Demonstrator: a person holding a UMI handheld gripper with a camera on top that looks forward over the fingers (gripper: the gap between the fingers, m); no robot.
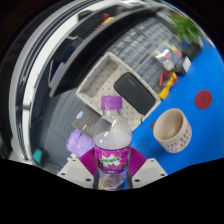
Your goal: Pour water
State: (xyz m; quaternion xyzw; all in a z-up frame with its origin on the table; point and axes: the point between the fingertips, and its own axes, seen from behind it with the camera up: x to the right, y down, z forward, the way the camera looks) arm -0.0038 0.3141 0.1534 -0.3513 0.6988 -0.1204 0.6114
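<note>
A clear plastic water bottle (111, 140) with a purple cap and a purple label stands between my fingers, filling the gap. Both purple pads (84, 152) press against its label sides, so my gripper (111, 165) is shut on it. The whole view is tilted, and the bottle is lifted off the blue table (196, 125). A beige cup (172, 130) with a dotted band stands on the blue surface to the right of the bottle, open side up, apart from it. I cannot see whether the cup holds water.
Behind the bottle lies a white pegboard tray (100, 78) holding a dark tablet-like slab (133, 92). Small coloured objects (170, 82) lie further back. A red disc (204, 99) sits on the blue table beyond the cup. Green foliage (186, 27) shows far off.
</note>
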